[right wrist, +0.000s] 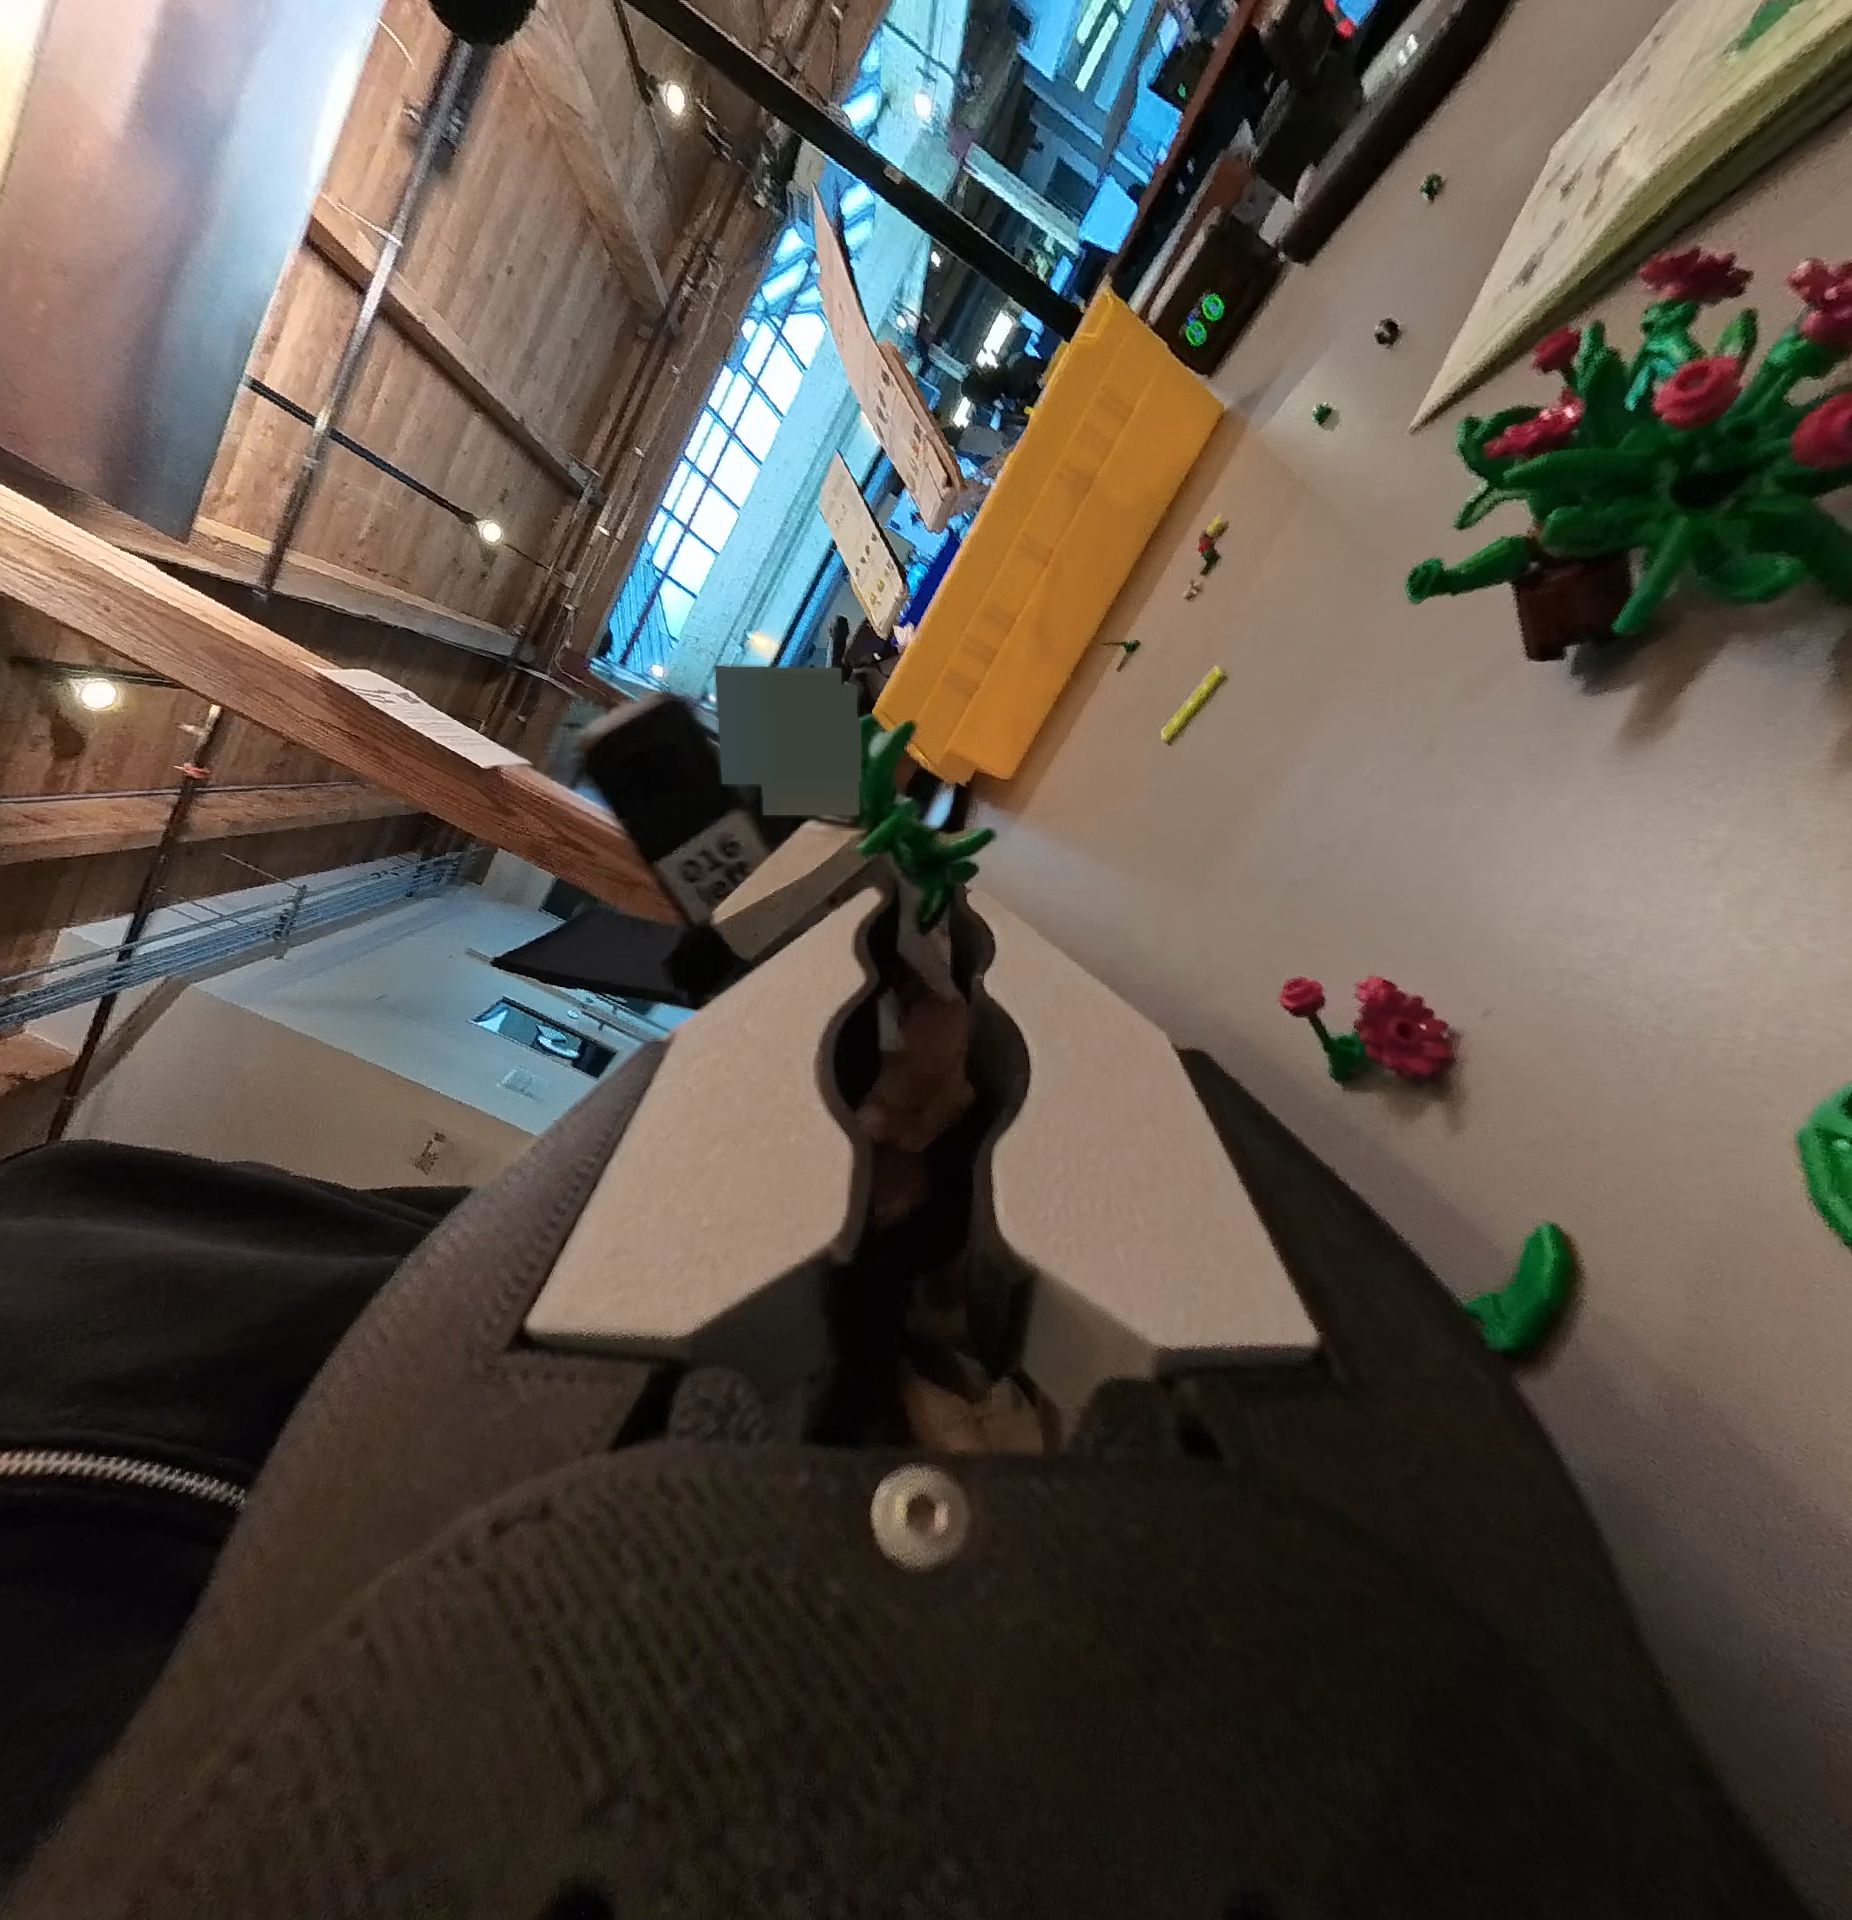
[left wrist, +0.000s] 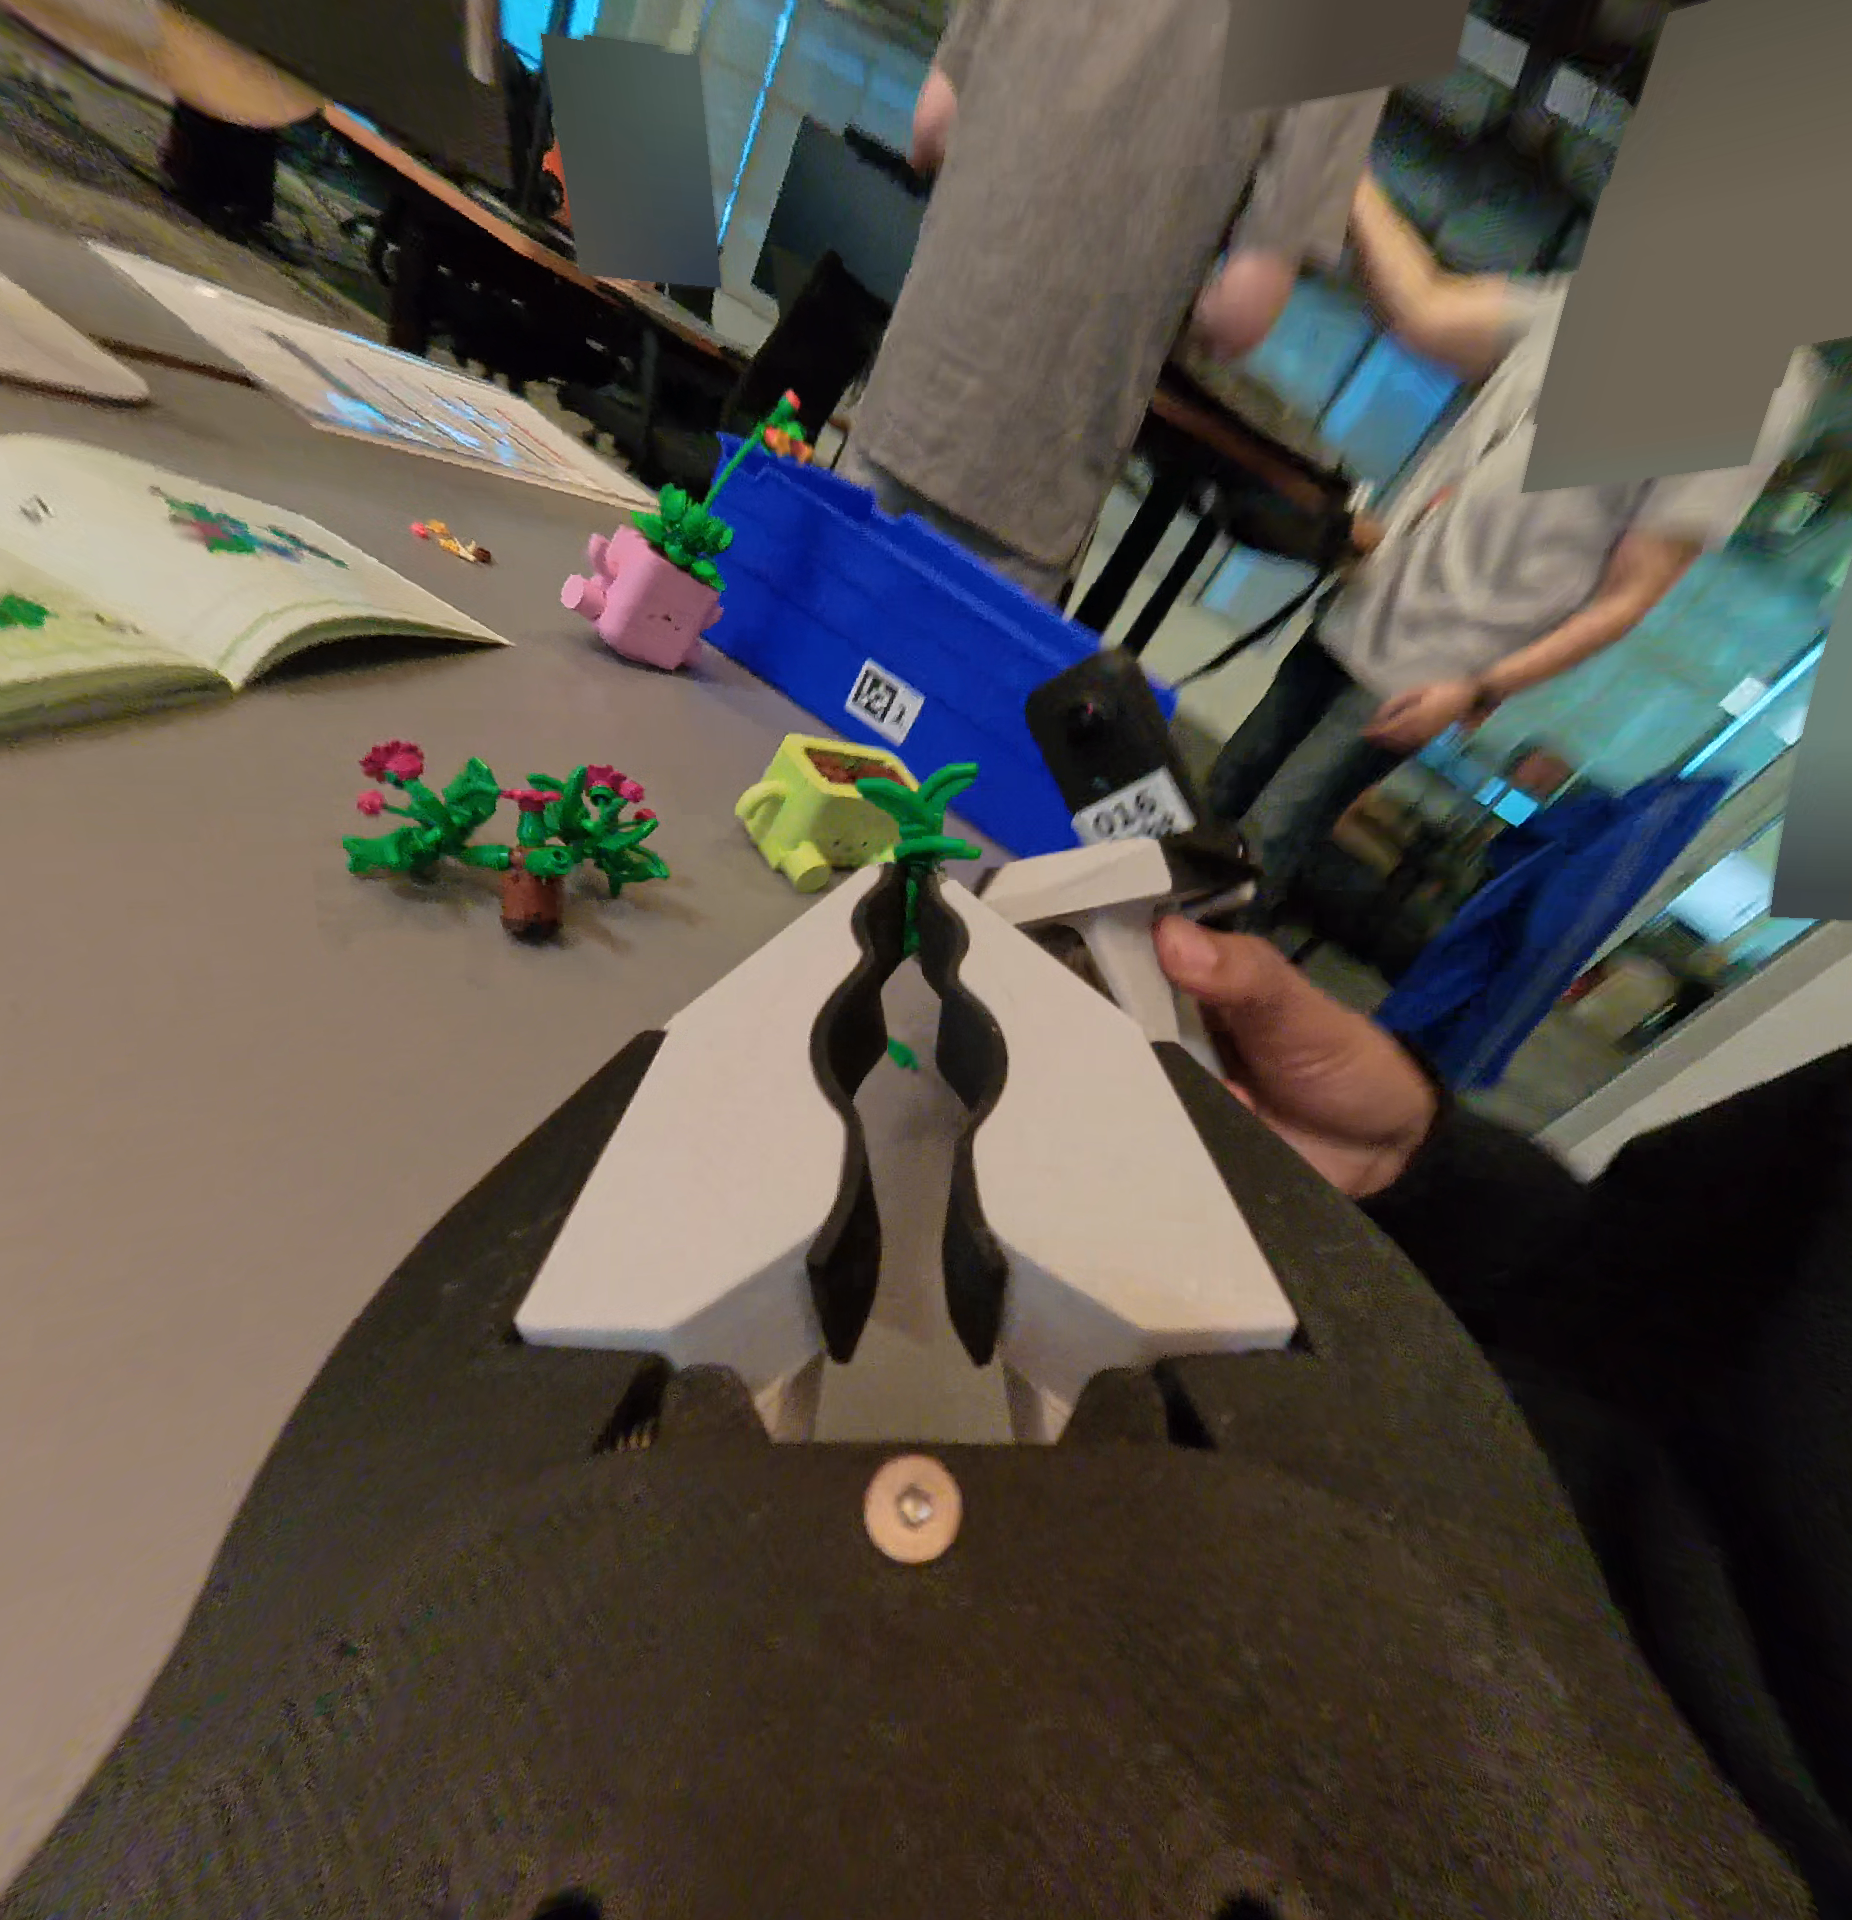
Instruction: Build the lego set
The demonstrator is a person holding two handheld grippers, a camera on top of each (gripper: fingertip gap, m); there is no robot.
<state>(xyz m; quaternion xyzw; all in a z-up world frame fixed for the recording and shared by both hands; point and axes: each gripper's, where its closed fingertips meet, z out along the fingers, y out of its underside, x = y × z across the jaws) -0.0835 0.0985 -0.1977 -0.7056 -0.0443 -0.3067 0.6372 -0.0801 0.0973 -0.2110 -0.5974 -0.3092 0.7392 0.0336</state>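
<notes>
Both claws meet over one small green sprig, held above the tabletop.

Left claw (left wrist: 914, 904) is pinched narrow on the thin stem of the green leafy sprig (left wrist: 920, 821), its leaf tuft poking past the tips. Right claw (right wrist: 927, 925) is also drawn in close, but whether it grips the sprig (right wrist: 917, 831) I cannot tell (something brownish sits between its jaws). To seat this well, keep the stem straight, press along its axis, and avoid crushing leaves. Probable home: the yellow-green pot (left wrist: 823, 805) just beyond, beside the blue bin (left wrist: 901, 613); the finished red-flowered plant (left wrist: 517, 821) lies well apart on the tabletop (left wrist: 226, 1039).
</notes>
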